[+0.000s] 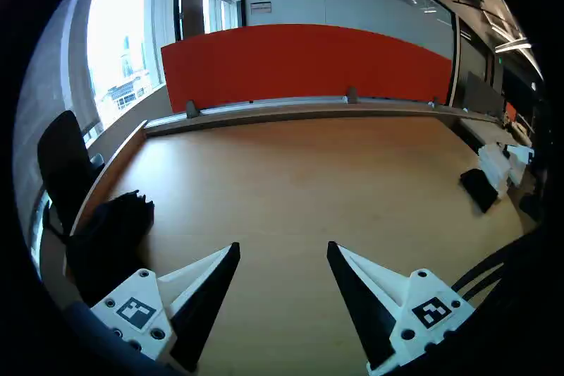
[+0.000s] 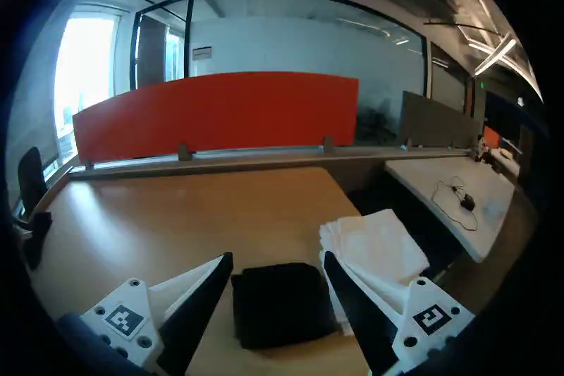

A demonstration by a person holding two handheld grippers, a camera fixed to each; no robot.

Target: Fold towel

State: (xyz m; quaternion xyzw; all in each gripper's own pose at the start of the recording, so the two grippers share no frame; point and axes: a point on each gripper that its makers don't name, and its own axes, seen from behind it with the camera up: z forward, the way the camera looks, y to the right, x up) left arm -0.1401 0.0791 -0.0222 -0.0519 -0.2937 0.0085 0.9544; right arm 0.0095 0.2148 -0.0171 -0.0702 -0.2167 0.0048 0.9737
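Black towel (image 2: 282, 303), folded, lies just left of the white towel stack (image 2: 377, 245), near the desk (image 1: 296, 164) edge. I see bare wood stretching left of the stack. R gripper (image 2: 276, 257) sits at the towel, jaws apart, not pressing it; L gripper (image 1: 283, 245) level, jaws apart, holding nothing.

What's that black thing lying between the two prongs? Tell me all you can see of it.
The black towel is a dark, soft-looking cloth, folded into a flat, roughly square pad. It lies on the wooden desk, beside a stack of white towels that it seems to touch. The open right gripper frames it; whether it touches the cloth I cannot tell.
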